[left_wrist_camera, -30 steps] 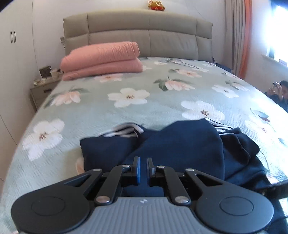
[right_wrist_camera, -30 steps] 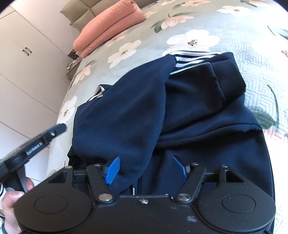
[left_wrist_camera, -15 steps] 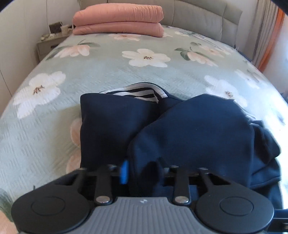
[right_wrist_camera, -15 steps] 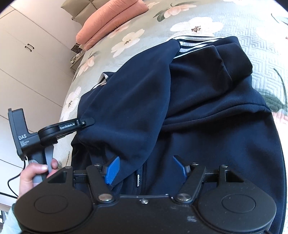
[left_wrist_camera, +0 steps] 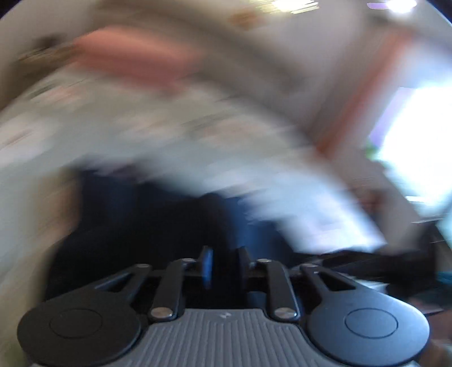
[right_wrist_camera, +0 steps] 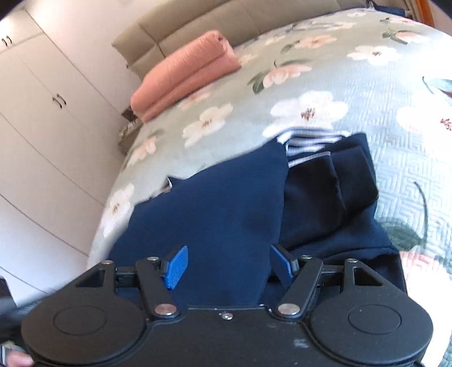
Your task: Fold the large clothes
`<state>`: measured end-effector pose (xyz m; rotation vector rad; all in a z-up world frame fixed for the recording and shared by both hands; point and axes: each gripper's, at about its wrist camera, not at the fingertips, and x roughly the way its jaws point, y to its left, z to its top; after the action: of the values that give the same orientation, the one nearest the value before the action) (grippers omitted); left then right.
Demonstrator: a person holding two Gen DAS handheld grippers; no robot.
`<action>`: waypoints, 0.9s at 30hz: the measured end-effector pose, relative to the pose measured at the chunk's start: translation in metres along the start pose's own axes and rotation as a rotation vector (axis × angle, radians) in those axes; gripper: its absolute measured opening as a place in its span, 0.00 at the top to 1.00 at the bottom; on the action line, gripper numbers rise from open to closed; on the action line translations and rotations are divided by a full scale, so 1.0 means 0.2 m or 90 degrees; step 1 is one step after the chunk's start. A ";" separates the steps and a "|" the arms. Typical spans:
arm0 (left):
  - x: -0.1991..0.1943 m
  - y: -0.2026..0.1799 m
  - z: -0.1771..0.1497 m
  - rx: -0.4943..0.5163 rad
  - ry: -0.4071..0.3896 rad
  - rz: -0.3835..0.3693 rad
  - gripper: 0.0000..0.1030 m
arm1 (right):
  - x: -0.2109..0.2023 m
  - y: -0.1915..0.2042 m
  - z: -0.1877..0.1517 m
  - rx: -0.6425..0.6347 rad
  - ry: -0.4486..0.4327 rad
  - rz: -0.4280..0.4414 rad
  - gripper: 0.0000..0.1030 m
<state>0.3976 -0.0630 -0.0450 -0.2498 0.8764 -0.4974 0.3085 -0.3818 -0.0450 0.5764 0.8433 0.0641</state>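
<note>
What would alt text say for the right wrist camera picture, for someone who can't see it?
A navy hoodie, partly folded, lies on a floral bedspread, and the open right gripper hovers over its near edge. A folded pink blanket sits by the headboard.

My right claw is matt black plastic with bright metal rivets and ribbed blue pads. The navy garment under it is soft, matt knit cloth. The bedspread is quilted cloth with a raised weave. My left claw has a ribbed grey plastic top.
</note>
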 end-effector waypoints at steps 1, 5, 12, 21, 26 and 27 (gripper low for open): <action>0.03 0.11 -0.06 -0.019 0.034 0.118 0.61 | 0.03 0.01 0.00 -0.010 0.007 -0.009 0.22; -0.02 0.34 -0.14 -0.047 0.052 0.243 0.64 | 0.12 0.06 -0.02 -0.081 0.003 -0.050 0.34; 0.07 0.02 0.03 0.021 -0.033 -0.068 0.44 | 0.26 0.34 -0.05 -0.214 -0.021 -0.063 0.67; 0.42 0.03 -0.31 0.071 0.125 -0.051 0.74 | 0.32 0.16 -0.42 -0.177 0.183 -0.066 0.91; 0.28 0.11 -0.27 0.009 0.116 -0.061 0.71 | 0.15 0.26 -0.35 -0.195 0.121 -0.031 0.86; 0.26 0.10 -0.27 -0.008 0.111 -0.065 0.70 | 0.18 0.30 -0.33 -0.200 0.111 -0.026 0.86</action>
<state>0.3886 -0.0726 -0.1214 -0.2669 1.0407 -0.6158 0.2947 -0.2903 -0.0737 0.2610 0.9913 0.2084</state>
